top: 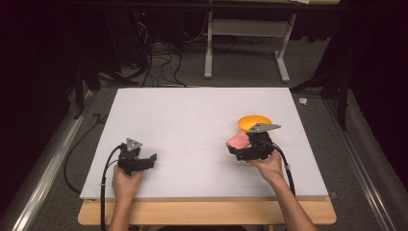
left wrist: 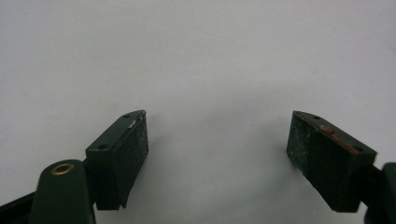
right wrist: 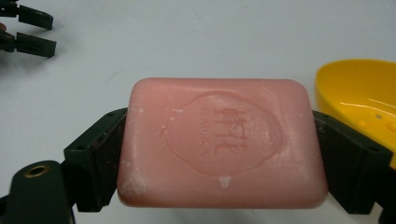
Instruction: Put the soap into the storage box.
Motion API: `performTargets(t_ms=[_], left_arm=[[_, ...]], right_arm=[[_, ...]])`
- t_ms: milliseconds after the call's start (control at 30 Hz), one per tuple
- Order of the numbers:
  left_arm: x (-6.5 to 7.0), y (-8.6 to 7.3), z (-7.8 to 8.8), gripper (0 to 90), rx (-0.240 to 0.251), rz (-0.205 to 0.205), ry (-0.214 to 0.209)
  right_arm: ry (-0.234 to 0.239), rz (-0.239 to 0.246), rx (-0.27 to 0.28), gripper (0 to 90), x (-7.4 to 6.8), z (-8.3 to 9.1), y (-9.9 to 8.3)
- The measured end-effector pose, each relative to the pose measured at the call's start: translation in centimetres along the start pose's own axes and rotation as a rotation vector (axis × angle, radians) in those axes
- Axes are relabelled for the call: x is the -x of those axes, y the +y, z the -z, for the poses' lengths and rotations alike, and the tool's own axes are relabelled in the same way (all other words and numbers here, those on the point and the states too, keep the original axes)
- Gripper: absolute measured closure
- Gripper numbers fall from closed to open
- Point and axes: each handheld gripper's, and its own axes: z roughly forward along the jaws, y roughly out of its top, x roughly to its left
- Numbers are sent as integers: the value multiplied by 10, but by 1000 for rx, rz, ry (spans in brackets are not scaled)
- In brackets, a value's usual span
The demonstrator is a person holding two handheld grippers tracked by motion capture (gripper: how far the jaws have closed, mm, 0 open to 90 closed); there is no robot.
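A pink soap bar [right wrist: 219,144] with an embossed stamp sits clamped between the two black jaws of my right gripper [right wrist: 219,154], held flat above the white board. From above, the soap [top: 237,140] pokes out to the left of the right gripper [top: 245,144], just in front of a yellow soap dish [top: 254,121]. The dish [right wrist: 359,100] lies close to the soap's right end. My left gripper [top: 150,160] rests low at the board's front left, open, with nothing between its pads [left wrist: 121,156].
The white board [top: 192,120] covers a wooden table [top: 207,212]. Beyond it are grey carpet, cables and a white desk frame [top: 248,29]. The left gripper's jaws [right wrist: 30,32] show far off in the right gripper view.
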Motion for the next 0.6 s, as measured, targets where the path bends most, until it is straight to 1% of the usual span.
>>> performTargets(t_ms=[167,400,600], left_arm=[[0,0,0,212,0,0,0],[0,0,0,211,0,0,1],[0,0,0,211,0,-1,1]], right_arm=[[-12,-24,4,139,6,6,-5],[-21,-29,25,139,8,14,-5],[-42,-40,35,139,13,22,-8]])
